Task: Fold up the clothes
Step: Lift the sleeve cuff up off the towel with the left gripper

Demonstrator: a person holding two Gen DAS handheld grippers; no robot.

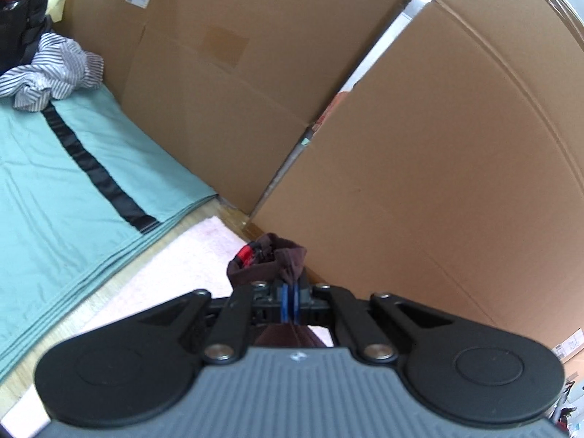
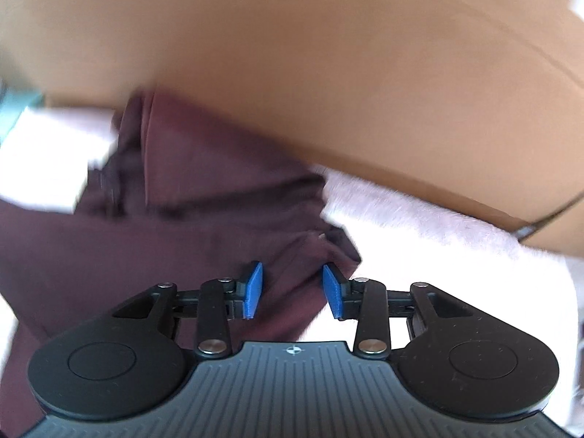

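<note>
the left gripper [image 1: 291, 301] is pinched tight on a bunched fold of a maroon garment [image 1: 272, 262], the blue pads [image 1: 284, 301] pressed together with cloth squeezed up between them and more of it hanging below the jaws; a spot of red on the bunch is too small to identify. seen from the right wrist, the same maroon garment [image 2: 189, 211] spreads, blurred, across a white fluffy mat [image 2: 419, 230] at the foot of a cardboard wall [image 2: 328, 54], and the right gripper [image 2: 291, 288] hangs just over its near edge with the jaws about half apart, blue pads [image 2: 254, 290] clear of the fabric and gripping nothing. beyond the left gripper lie a teal cloth with a black stripe [image 1: 54, 182], spread flat on the wooden floor [image 1: 219, 215], and a crumpled striped shirt [image 1: 51, 73] well apart at its far end, beside a black bag [image 1: 22, 18]. the maroon piece looks light, thin and entirely limp: it creases where it is pinched and sags wherever it is unsupported, so it will likely follow one held point and drag the rest behind. it is neither fragile nor slippery by the look of it, and a small pinch seems enough to carry it. the sensible hold for the free claw appears to be a hem or corner along the near edge, well apart from the point already held, so the cloth can be stretched flat between two grips rather than lifted as a bundle.
</note>
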